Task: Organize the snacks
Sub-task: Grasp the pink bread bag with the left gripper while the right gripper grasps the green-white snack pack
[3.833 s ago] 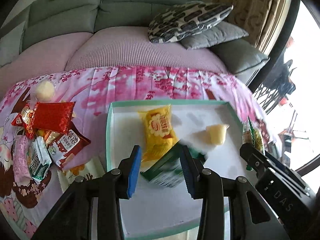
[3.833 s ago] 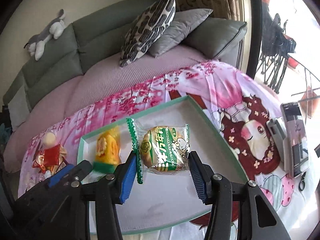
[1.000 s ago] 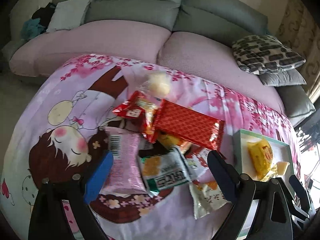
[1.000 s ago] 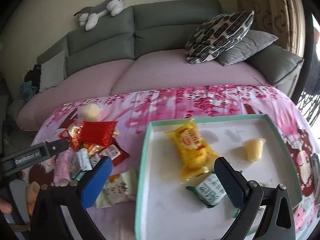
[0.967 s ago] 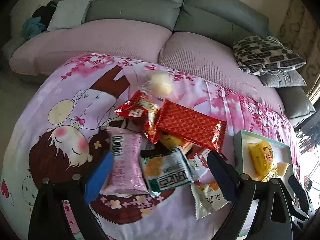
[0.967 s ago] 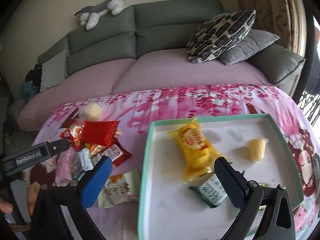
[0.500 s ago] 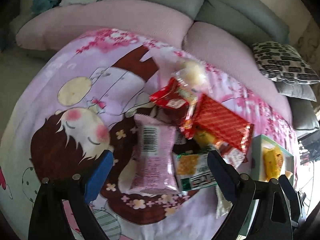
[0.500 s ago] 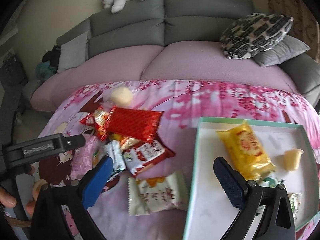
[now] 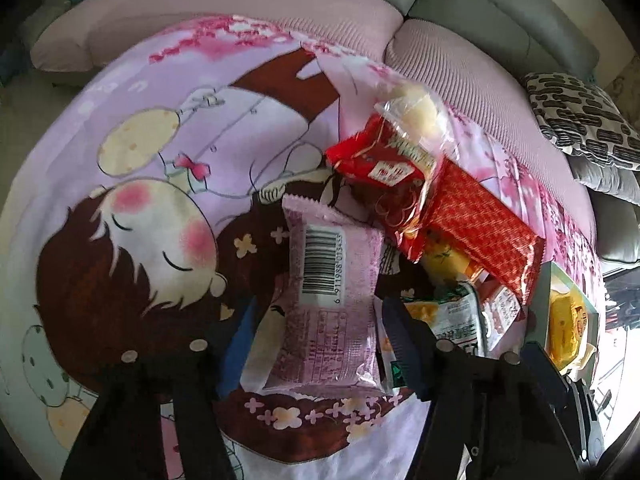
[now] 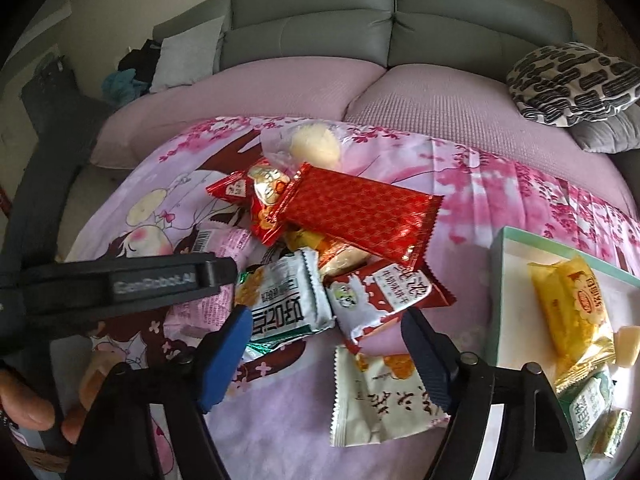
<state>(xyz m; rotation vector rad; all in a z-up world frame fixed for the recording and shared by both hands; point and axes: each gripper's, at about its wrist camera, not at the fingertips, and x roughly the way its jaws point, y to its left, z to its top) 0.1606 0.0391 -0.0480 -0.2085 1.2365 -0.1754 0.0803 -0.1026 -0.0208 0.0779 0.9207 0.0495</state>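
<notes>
A heap of snack packets lies on the pink cartoon cloth. My left gripper (image 9: 320, 344) points steeply down over a pink packet (image 9: 332, 300) with a barcode. Its jaws are closing, the packet lies between the pads, and a thin gap shows on each side. My right gripper (image 10: 326, 360) hovers over a cream packet (image 10: 380, 396), a green-and-white packet (image 10: 280, 304) and a red-and-white packet (image 10: 384, 296). Its jaws are closing too, and the pads touch nothing. A long red packet (image 10: 356, 212) tops the heap. The mint-rimmed tray (image 10: 496, 280) at right holds a yellow packet (image 10: 572, 300) and a jelly cup (image 10: 626, 344).
A grey sofa (image 10: 360, 20) with pink seat covers runs behind the cloth, with a patterned cushion (image 10: 572, 80) at its right. The left gripper's black body (image 10: 120, 284) crosses the right wrist view, with a hand (image 10: 24, 400) below it. A wrapped pale bun (image 9: 416, 112) lies at the heap's far edge.
Both grippers swung away from the tray to the heap and came lower. The left jaws narrowed sharply around the pink packet. The right jaws narrowed a little.
</notes>
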